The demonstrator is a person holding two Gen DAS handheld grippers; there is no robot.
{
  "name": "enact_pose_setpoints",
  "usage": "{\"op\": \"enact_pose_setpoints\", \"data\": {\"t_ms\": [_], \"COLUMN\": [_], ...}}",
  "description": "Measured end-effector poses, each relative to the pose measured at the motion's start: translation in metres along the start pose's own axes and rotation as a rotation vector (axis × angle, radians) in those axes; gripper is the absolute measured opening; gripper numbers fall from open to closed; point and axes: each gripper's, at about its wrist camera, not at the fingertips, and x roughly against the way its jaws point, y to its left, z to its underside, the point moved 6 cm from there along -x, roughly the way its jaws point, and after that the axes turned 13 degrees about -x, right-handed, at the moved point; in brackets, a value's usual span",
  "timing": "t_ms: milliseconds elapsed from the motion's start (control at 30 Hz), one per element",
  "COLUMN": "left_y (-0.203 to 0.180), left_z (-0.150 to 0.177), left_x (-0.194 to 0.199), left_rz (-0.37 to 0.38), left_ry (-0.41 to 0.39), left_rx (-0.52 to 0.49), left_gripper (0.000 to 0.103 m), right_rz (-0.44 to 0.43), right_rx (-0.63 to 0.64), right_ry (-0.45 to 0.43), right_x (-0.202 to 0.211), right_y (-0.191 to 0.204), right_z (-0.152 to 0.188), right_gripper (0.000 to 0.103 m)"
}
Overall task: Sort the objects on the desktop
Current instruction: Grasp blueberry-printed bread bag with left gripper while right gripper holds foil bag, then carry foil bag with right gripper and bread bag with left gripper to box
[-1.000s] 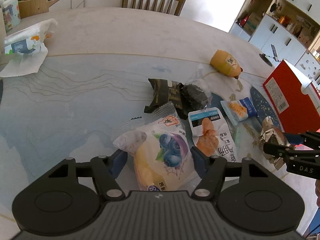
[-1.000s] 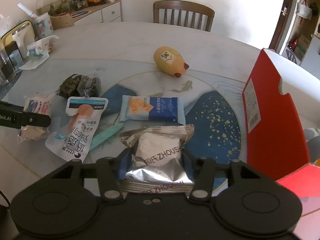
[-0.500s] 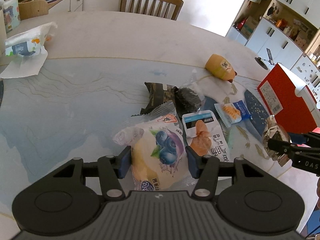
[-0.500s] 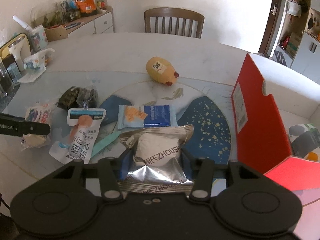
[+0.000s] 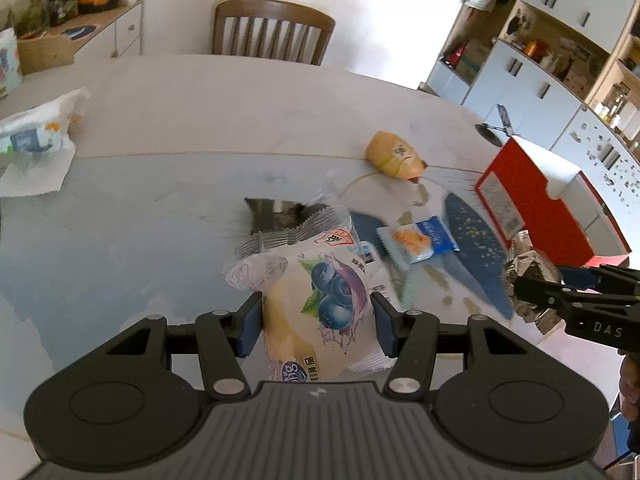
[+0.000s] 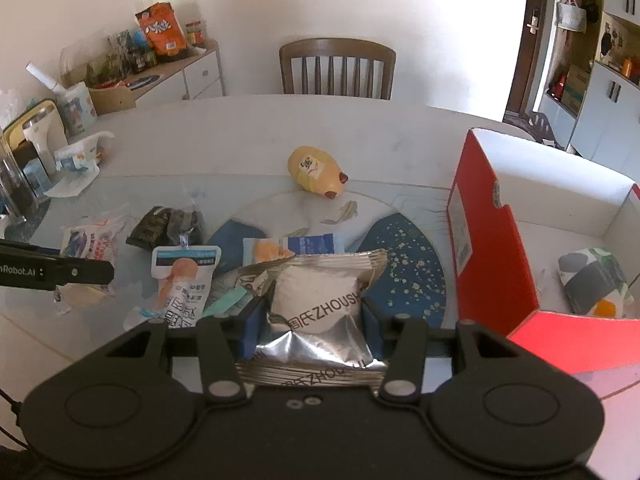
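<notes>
My left gripper (image 5: 316,322) is shut on a blueberry bread packet (image 5: 316,292), held a little above the table. My right gripper (image 6: 310,326) is shut on a silver foil snack packet (image 6: 316,300), also lifted clear. In the left wrist view the right gripper (image 5: 560,296) shows at the right edge with the foil packet (image 5: 528,276). Left on the table are a blue-and-orange cracker packet (image 6: 288,246), a white pouch (image 6: 182,284), a dark packet (image 6: 168,226) and a yellow toy (image 6: 316,174). An open red box (image 6: 492,236) stands at the right.
A patterned item (image 6: 596,284) lies inside the red box. A tissue pack (image 5: 36,136) and kitchenware sit at the table's far left. A wooden chair (image 6: 338,68) stands behind the table. A teal stick (image 6: 226,300) lies beside the white pouch.
Both grippers have risen with their packets, so the table looks farther away. The left jaws closed in on the blueberry packet early in the second.
</notes>
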Motion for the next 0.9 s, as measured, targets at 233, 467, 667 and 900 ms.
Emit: {"op": "enact_pose_setpoints", "data": {"t_ms": [233, 467, 667, 900], "left_y": [-0.022, -0.048, -0.074, -0.102], "left_z": [-0.013, -0.028, -0.038, -0.051], "left_x": [0.011, 0.019, 0.023, 0.026], "left_rz": [0.036, 0.079, 0.112, 0.135], "left_ry": [-0.034, -0.060, -0.075, -0.091], "left_rx": [-0.038, -0.084, -0.127, -0.169], "left_gripper": [0.055, 0.055, 0.055, 0.055], "right_rz": [0.020, 0.021, 0.025, 0.017], "right_rx": [-0.021, -0.047, -0.069, -0.083], "right_ry": [-0.023, -0.068, -0.092, -0.127], "right_x": [0.017, 0.038, 0.051, 0.069], "right_y": [-0.003, -0.009, -0.018, -0.030], "right_z": [-0.005, -0.015, -0.021, -0.028], "right_gripper": [0.050, 0.050, 0.050, 0.050]}}
